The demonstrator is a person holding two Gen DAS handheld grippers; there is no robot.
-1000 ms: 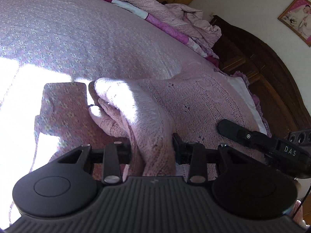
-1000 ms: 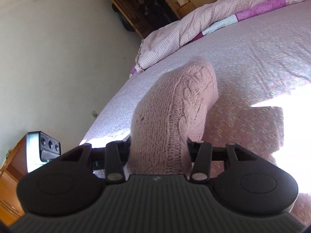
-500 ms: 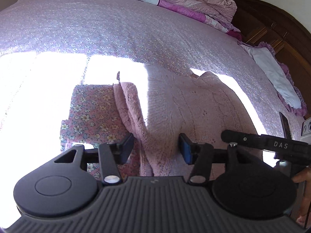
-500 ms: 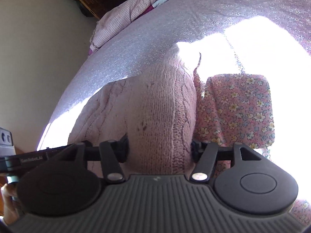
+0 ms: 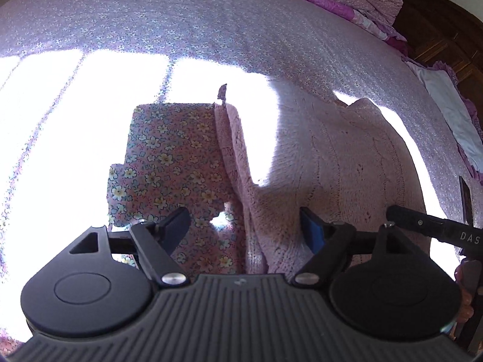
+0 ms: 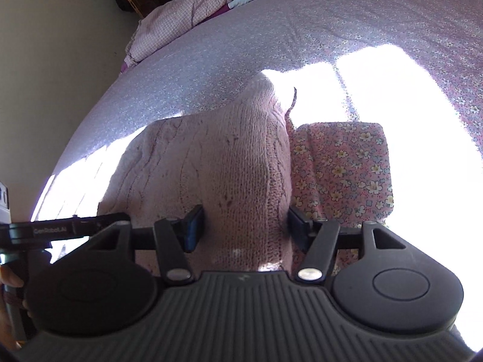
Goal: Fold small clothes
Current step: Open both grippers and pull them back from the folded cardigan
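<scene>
Left wrist view has the pink knit sweater [image 5: 326, 163] lying on the bed, butted right up against a folded floral garment [image 5: 169, 169], and the left gripper [image 5: 246, 226] sits over that seam with its fingers spread wide, holding nothing. Right gripper [image 6: 243, 221] has its fingers apart too, a raised fold of sweater between them, though I can't tell if they pinch it. Lilac flowered bedspread [image 6: 302, 30] with blown-out sun patches, a rumpled checked quilt [image 6: 193, 9] at the far edge, dark wooden headboard [image 5: 440, 27] and a plain cream wall [image 6: 54, 60].

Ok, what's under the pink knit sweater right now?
The pink knit sweater lies on the floral bedsheet, its edge meeting the folded floral garment. Whether it overlaps that garment, or hides anything beneath, cannot be seen.
</scene>
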